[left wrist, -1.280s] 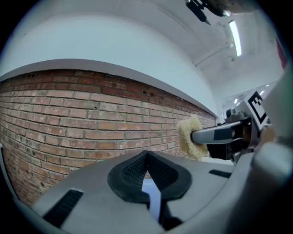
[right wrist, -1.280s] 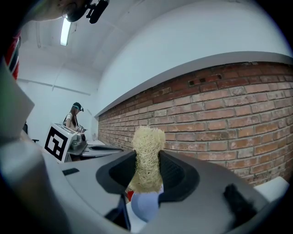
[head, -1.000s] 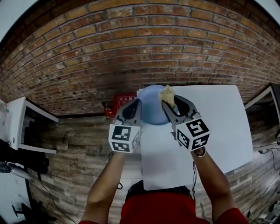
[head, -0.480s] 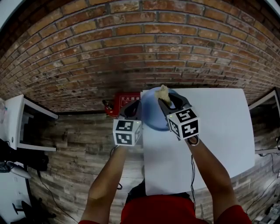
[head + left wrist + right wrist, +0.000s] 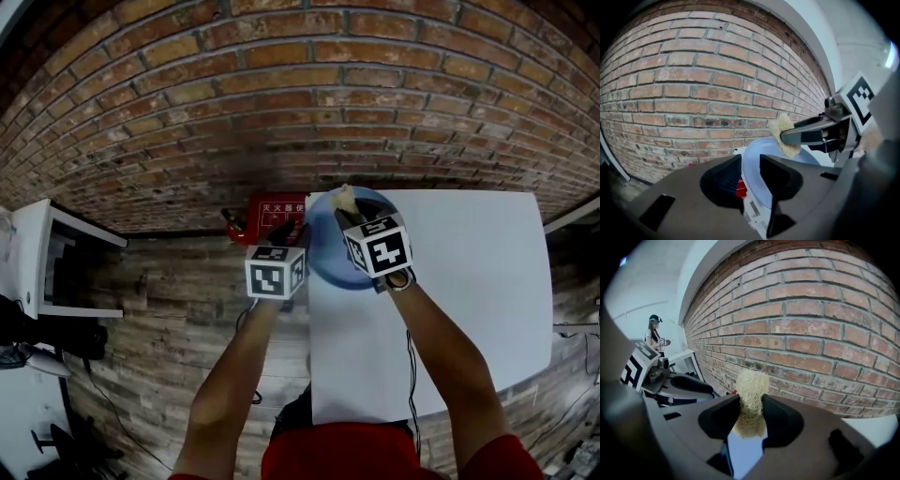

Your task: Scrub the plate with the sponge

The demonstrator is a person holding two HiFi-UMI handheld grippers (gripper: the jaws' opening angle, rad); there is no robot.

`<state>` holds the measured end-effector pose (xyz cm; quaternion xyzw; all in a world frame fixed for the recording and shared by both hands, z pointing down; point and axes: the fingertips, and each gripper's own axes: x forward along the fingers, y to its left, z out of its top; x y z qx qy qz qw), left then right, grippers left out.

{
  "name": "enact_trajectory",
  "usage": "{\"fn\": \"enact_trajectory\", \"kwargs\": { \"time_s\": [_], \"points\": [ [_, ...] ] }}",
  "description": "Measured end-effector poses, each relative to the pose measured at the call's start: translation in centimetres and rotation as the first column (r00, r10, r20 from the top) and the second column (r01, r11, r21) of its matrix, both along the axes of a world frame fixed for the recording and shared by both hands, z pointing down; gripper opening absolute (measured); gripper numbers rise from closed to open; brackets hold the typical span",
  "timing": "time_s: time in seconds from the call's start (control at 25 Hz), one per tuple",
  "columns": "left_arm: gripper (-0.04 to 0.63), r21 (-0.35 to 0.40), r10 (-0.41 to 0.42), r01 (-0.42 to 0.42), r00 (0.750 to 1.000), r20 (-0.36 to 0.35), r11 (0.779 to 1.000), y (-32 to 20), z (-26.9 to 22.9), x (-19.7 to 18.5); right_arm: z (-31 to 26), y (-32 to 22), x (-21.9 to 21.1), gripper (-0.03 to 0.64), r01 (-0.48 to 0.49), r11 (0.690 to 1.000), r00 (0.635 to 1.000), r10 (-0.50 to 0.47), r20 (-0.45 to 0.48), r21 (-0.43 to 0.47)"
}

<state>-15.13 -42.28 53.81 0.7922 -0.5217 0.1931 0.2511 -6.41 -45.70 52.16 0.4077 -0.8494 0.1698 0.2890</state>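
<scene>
While the white side shelf (image 5: 42, 258) and the red box (image 5: 274, 212) at the foot of the brick wall (image 5: 281, 94) play no part on my left, my left hand-held gripper (image 5: 282, 232) is where the work starts. Its jaws are closed on the left rim of the blue plate (image 5: 330, 251), and in the left gripper view the edge runs straight between them. That grip holds the plate over the far left corner of the white table (image 5: 450, 281), tipped up rather than flat, as far as I can judge. Just to the right, the straw-coloured fibrous sponge (image 5: 347, 199) sits at the plate's far rim and seems to touch the face there. My right hand-held gripper (image 5: 354, 220) is clamped on the sponge's lower half, with the rest of the pad sticking out past the jaw tips.

I judge this to be the scrubbing step itself, with the pad at one end of a stroke. The next move calls for drawing the sponge back across the blue face toward me under steady pressure, while the left grip braces the rim so the plate does not twist or slip out.
</scene>
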Motion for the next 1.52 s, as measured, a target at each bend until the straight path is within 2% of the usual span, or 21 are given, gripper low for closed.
{"fn": "enact_trajectory", "kwargs": {
  "time_s": [0.16, 0.36, 0.44, 0.52, 0.64, 0.88, 1.36, 1.52],
  "points": [
    [0.164, -0.140, -0.016, 0.012, 0.999, -0.030, 0.990, -0.1, 2.4, 0.2, 1.9, -1.3, -0.6, 0.152, -0.011, 0.997, 1.000, 0.010, -0.008, -0.074],
    [0.172, -0.276, -0.027, 0.007, 0.997, -0.069, 0.961, 0.7, 4.9, 0.5, 3.7, -1.5, -1.5, 0.152, -0.013, 0.987, 1.000, 0.011, -0.014, -0.158],
    [0.160, -0.313, -0.034, 0.007, 0.996, -0.083, 0.950, 0.9, 5.6, 0.7, 4.3, -1.6, -2.0, 0.152, -0.007, 0.985, 1.000, 0.006, -0.007, -0.174],
    [0.118, -0.335, -0.041, 0.010, 0.996, -0.084, 0.942, 1.1, 6.1, 0.8, 4.8, -1.7, -2.5, 0.152, -0.002, 0.983, 1.000, 0.002, 0.001, -0.185],
    [0.069, -0.344, -0.061, 0.029, 0.995, -0.081, 0.938, 1.1, 6.4, 0.9, 5.3, -1.9, -2.9, 0.153, 0.001, 0.981, 1.000, 0.000, 0.008, -0.194],
    [0.054, -0.336, -0.105, 0.079, 0.993, -0.059, 0.938, 0.9, 6.5, 0.8, 5.7, -2.6, -2.3, 0.153, -0.009, 0.981, 1.000, 0.010, 0.001, -0.195],
    [0.052, -0.334, -0.110, 0.086, 0.993, -0.052, 0.938, 0.8, 6.5, 0.7, 5.8, -4.0, 6.9, 0.153, -0.163, 0.971, 0.985, 0.148, -0.093, -0.175],
    [0.051, -0.335, -0.103, 0.081, 0.993, -0.051, 0.939, 0.8, 6.5, 0.7, 5.2, -3.4, 6.5, 0.153, -0.157, 0.972, 0.986, 0.145, -0.076, -0.176]
  ]
}}
